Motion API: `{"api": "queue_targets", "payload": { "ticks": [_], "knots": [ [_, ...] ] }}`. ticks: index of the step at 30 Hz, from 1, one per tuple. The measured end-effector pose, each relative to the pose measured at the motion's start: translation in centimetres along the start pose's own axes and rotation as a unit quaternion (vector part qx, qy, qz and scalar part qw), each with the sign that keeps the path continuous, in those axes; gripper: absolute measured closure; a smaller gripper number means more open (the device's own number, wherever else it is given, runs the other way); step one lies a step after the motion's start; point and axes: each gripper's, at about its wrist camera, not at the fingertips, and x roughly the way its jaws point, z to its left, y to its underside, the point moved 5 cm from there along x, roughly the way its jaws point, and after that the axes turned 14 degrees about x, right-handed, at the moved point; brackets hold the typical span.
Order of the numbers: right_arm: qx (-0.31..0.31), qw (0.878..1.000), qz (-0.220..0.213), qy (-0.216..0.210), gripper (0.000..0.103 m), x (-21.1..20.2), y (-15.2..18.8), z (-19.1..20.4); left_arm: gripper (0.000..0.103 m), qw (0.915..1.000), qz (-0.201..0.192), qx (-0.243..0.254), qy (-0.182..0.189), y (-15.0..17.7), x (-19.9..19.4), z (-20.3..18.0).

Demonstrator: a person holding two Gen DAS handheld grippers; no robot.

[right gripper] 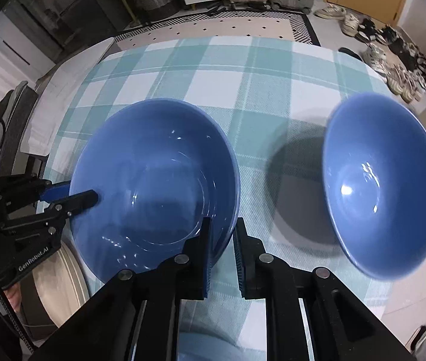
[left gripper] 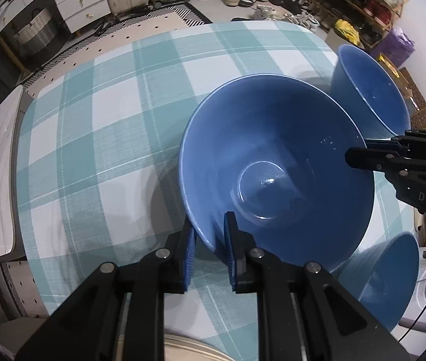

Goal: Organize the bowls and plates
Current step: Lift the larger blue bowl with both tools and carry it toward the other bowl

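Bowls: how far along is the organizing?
Done: nothing visibly stacked yet. In hand: left gripper and right gripper both clamp the rim of one blue bowl. Left: second bowl and third bowl are separate.

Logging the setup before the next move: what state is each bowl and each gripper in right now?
Left gripper: shut on the held bowl's rim.
Right gripper: shut on the same bowl's rim, at another spot.
Held blue bowl: mouth up, empty, gripped at two places.
Far blue bowl: empty, ungripped.
Near-right blue bowl: ungripped, contents hidden.
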Motion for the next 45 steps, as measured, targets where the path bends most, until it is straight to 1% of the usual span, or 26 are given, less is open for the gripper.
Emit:
{"api": "queue_targets", "payload": {
  "ticks": [4, 8, 10, 13, 17, 24, 34, 38, 40, 43, 45],
  "knots": [
    [0.010, 1.000, 0.007, 0.004, 0.089, -0.2, 0.9, -1.0, 0.087, 0.9999, 0.002, 0.008, 0.007, 0.3, 0.0, -1.3],
    [0.015, 1.000, 0.012, 0.001, 0.089, -0.2, 1.5, -1.6, 0.086, 0.9999, 0.005, 0.014, 0.004, 0.6, 0.4, -2.0],
    [0.014, 1.000, 0.012, 0.002, 0.089, -0.1, 1.7, -1.6, 0.085, 0.9999, 0.005, 0.016, 0.001, 0.6, 0.5, -2.2],
    [0.010, 1.000, 0.007, 0.008, 0.089, -0.1, 1.6, -1.5, 0.083, 0.9999, 0.006, 0.012, 0.007, 0.7, 0.6, -2.1],
    [0.012, 1.000, 0.013, 0.004, 0.089, 0.4, 1.7, -1.5, 0.083, 0.9999, 0.005, 0.012, 0.008, 0.7, 0.6, -2.2],
    [0.008, 1.000, -0.001, 0.005, 0.089, 0.0, 1.6, -1.3, 0.083, 0.9997, 0.006, 0.011, 0.022, 0.7, 0.5, -2.1],
    [0.005, 1.000, -0.012, 0.002, 0.091, -0.8, 1.5, -1.0, 0.083, 0.9997, 0.002, 0.002, 0.025, 1.0, 0.1, -1.9],
    [0.011, 1.000, -0.022, -0.010, 0.091, -2.1, 1.4, -0.9, 0.083, 0.9997, -0.006, 0.000, 0.024, 0.9, -0.8, -2.0],
    [0.010, 0.999, -0.032, -0.004, 0.092, -2.9, 1.6, -0.9, 0.083, 0.9996, -0.012, 0.000, 0.025, 0.9, -1.4, -2.1],
    [0.008, 0.999, -0.047, -0.001, 0.092, -4.1, 1.7, -0.6, 0.083, 0.9997, -0.018, -0.002, 0.018, 0.7, -2.2, -2.3],
    [0.018, 0.998, -0.058, -0.002, 0.092, -4.9, 1.6, -0.7, 0.083, 0.9996, -0.023, -0.005, 0.015, 0.4, -2.8, -2.4]
  ]
}}
